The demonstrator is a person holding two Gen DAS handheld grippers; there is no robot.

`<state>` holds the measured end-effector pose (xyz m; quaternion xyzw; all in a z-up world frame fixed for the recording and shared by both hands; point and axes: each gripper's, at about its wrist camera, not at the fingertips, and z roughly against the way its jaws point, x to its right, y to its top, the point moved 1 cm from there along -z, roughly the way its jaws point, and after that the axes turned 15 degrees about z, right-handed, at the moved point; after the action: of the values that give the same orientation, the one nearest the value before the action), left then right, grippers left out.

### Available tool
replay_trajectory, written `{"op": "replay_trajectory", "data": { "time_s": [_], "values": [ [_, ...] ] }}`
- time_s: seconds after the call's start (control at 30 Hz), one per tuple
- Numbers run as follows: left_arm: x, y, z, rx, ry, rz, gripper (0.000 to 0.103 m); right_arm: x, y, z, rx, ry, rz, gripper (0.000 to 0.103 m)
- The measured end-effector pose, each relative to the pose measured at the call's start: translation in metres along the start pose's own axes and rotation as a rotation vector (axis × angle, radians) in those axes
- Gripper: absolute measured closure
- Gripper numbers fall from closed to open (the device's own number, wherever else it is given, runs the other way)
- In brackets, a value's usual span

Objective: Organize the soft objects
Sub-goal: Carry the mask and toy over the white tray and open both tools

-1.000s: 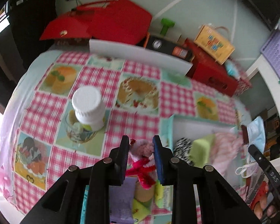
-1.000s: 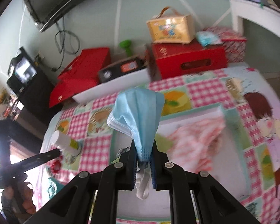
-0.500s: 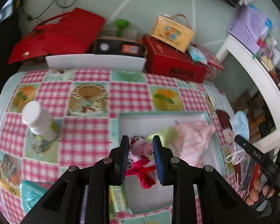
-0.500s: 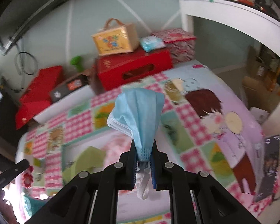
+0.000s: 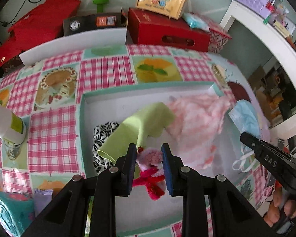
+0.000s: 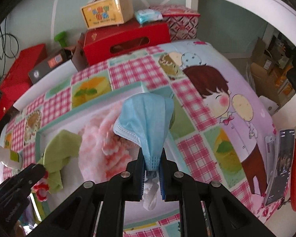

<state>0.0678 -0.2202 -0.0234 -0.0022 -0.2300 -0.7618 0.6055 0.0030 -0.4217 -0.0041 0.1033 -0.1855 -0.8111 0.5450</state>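
Both grippers carry soft items over the white tray.

The left gripper point(image 5: 149, 163) pinches a small pink plush toy point(image 5: 150, 157) with a red ribbon, hanging above the near part of the white tray point(image 5: 82, 106). Just ahead of it in the tray lie a green cloth point(image 5: 142, 122), a zebra-print fabric point(image 5: 100, 136) to its left and a pink fluffy cloth point(image 5: 197, 122) to its right. The right gripper point(image 6: 152, 169) clamps a blue face mask point(image 6: 146, 118), held above the tray's right side, the pink fluffy cloth just left of it.

Pink plush toy point(image 5: 150, 158) and blue face mask point(image 6: 146, 118) held aloft; green cloth point(image 5: 140, 126), pink towel point(image 5: 197, 122), zebra-print cloth point(image 5: 100, 138) lie in the tray point(image 5: 81, 118).
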Motion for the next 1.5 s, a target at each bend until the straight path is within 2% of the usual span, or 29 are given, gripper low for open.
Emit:
{"op": "replay_trajectory", "data": {
  "time_s": [0.43,0.6,0.7,0.9,0.93,0.97,1.03,1.23,1.3,1.33,1.4,1.5],
  "values": [
    [-0.004,-0.001,-0.023,-0.066,0.008,0.034,0.076,-0.007,-0.011,-0.028,-0.103,0.028,0.028,0.087],
    [-0.003,0.0,-0.018,-0.068,-0.005,0.043,0.068,-0.009,-0.011,-0.029,-0.11,0.024,0.04,0.087],
    [-0.004,0.001,-0.014,-0.059,-0.003,0.048,0.062,-0.01,-0.01,-0.027,-0.101,0.034,0.042,0.079],
    [-0.008,0.006,0.001,-0.036,-0.023,0.064,0.056,-0.011,-0.006,-0.02,-0.083,0.03,0.052,0.078],
    [-0.009,0.007,0.005,-0.027,-0.029,0.068,0.051,-0.01,-0.005,-0.018,-0.078,0.027,0.052,0.072],
    [-0.01,0.008,0.008,-0.02,-0.034,0.072,0.042,-0.01,-0.005,-0.016,-0.072,0.024,0.052,0.062],
    [-0.013,0.011,0.016,-0.004,-0.046,0.085,0.039,-0.009,-0.003,-0.009,-0.054,0.011,0.046,0.052],
    [-0.03,0.02,0.033,0.03,-0.046,0.138,0.039,-0.006,-0.001,0.0,-0.032,0.001,0.04,0.051],
    [-0.039,0.023,0.036,0.035,-0.037,0.161,0.039,-0.006,0.0,0.003,-0.021,0.0,0.04,0.046],
    [-0.043,0.024,0.036,0.038,-0.029,0.17,0.037,-0.007,0.0,0.004,-0.016,0.001,0.042,0.039],
    [-0.055,0.027,0.038,0.052,-0.006,0.193,0.028,-0.009,0.002,0.007,-0.005,-0.005,0.048,0.037],
    [-0.072,0.031,0.039,0.068,0.024,0.225,0.026,-0.015,0.004,0.007,-0.001,-0.015,0.071,0.029]
  ]
}}
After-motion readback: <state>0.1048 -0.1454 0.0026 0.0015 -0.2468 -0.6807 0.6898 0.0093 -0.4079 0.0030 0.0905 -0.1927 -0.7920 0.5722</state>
